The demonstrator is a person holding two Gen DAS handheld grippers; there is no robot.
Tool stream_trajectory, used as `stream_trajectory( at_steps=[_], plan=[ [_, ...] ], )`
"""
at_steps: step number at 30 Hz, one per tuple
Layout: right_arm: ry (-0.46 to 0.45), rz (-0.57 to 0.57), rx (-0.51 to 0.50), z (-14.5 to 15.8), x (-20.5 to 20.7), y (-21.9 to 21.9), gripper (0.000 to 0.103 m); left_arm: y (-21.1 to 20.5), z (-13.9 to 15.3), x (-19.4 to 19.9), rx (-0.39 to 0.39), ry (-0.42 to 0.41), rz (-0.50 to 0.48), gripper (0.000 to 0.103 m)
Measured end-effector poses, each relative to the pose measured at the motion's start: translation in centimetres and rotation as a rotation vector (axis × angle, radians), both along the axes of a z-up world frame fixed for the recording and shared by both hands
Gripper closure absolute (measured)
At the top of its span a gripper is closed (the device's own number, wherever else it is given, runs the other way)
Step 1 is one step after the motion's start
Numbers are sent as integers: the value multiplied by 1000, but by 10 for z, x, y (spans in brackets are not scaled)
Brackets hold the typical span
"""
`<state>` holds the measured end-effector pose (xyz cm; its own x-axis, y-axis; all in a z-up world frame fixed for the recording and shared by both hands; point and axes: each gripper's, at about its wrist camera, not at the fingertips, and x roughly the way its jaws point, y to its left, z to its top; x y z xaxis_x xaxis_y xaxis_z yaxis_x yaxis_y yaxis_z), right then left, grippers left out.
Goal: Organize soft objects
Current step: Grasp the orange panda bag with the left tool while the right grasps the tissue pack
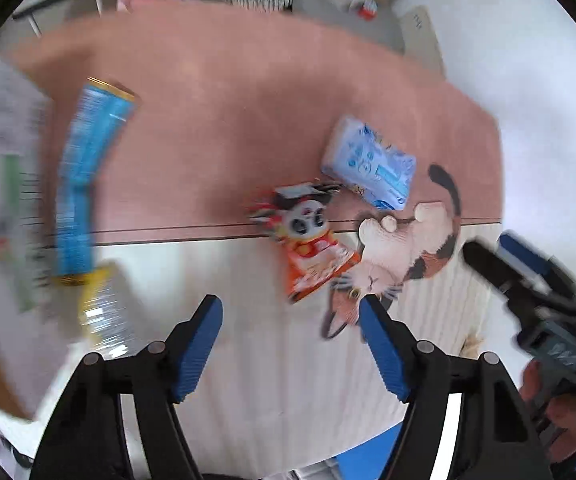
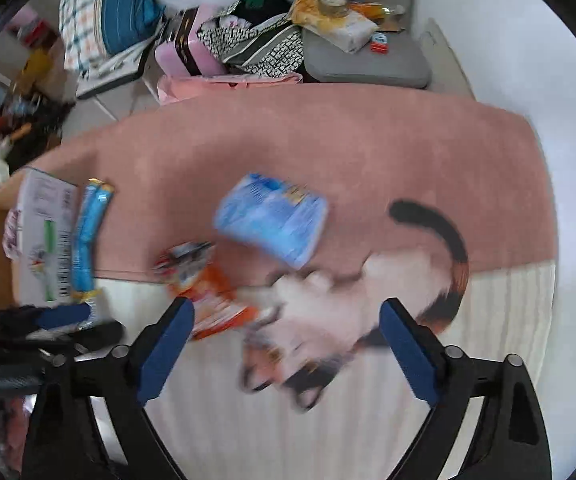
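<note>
A panda plush in orange clothes (image 1: 308, 240) lies on the pink and cream cat rug (image 1: 216, 128); it also shows in the right wrist view (image 2: 204, 288). A blue tissue pack (image 1: 372, 164) lies just beyond it, also in the right wrist view (image 2: 276, 220). My left gripper (image 1: 290, 312) is open and empty, hovering above the rug just short of the plush. My right gripper (image 2: 286, 316) is open and empty above the rug's cat picture; it shows at the right in the left wrist view (image 1: 524, 272).
A long blue snack packet (image 1: 88, 176) and a white box (image 2: 44, 236) lie at the rug's left edge. A grey cushion (image 2: 368, 56) with small items, bags and folded cloths (image 2: 112, 16) lie on the floor beyond the rug.
</note>
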<state>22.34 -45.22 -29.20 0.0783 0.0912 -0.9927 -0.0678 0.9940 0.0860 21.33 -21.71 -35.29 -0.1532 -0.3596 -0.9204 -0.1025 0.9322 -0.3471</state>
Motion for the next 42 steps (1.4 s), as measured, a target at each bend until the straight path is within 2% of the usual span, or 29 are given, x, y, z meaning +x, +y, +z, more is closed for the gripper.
stream_trajectory(
  at_steps=[4, 7, 8, 9, 11, 15, 17, 20, 21, 22, 23, 24, 25, 26, 28, 29, 31, 34, 36, 37, 39, 40, 42],
  plan=[
    [13, 130, -31, -25, 36, -10, 10, -32, -46, 11, -8, 81, 38, 34],
    [28, 249, -68, -35, 52, 2, 10, -45, -70, 13, 47, 121, 57, 34],
    [38, 316, -83, -40, 56, 11, 10, -46, -77, 12, 68, 132, 69, 40],
    [43, 357, -93, -44, 58, 18, 10, -44, -80, 10, 77, 136, 80, 46],
    [66, 448, -111, -55, 61, 35, 10, -39, -81, 7, 85, 138, 86, 51],
    [96, 597, -136, -79, 67, 66, 10, -23, -75, 5, 185, 75, 36, 51],
    [122, 629, -122, -95, 73, 78, 10, -12, -74, 8, 199, 72, 34, 51],
    [161, 590, -80, -114, 83, 82, 14, -3, -73, 15, 215, 74, 36, 51],
    [194, 551, -52, -121, 87, 78, 26, -4, -72, 17, 223, 64, 23, 51],
    [235, 469, -23, -128, 92, 72, 30, -5, -71, 19, 234, 54, 12, 51],
    [242, 388, 5, -128, 97, 65, 30, -5, -70, 21, 244, 45, -19, 50],
    [260, 304, 29, -128, 101, 56, 35, -6, -70, 23, 253, 38, -28, 50],
    [296, 205, 60, -130, 104, 46, 36, -6, -70, 24, 256, 36, -33, 49],
    [370, 63, 110, -134, 107, 31, 36, -7, -71, 25, 255, 40, -35, 48],
    [432, -21, 159, -138, 108, 21, 35, -8, -72, 27, 252, 48, -38, 48],
    [422, -3, 153, -135, 109, 22, 35, -8, -72, 30, 251, 51, -45, 47],
    [385, 31, 100, -131, 109, 25, 26, -13, -73, 36, 254, 59, -62, 44],
    [367, 87, 34, -133, 103, 34, 24, -17, -74, 36, 251, 57, -66, 44],
    [382, 119, 8, -142, 94, 41, 24, -16, -72, 38, 245, 56, -53, 51],
    [378, 122, -6, -144, 90, 43, 25, -13, -70, 39, 242, 49, -47, 59],
    [341, 97, -25, -146, 83, 44, 31, -8, -68, 36, 229, 41, -26, 63],
    [315, 98, -39, -143, 81, 47, 40, -4, -67, 35, 220, 40, -17, 65],
    [291, 68, -18, -138, 74, 47, 51, -3, -66, 31, 221, 30, -15, 66]
  ],
)
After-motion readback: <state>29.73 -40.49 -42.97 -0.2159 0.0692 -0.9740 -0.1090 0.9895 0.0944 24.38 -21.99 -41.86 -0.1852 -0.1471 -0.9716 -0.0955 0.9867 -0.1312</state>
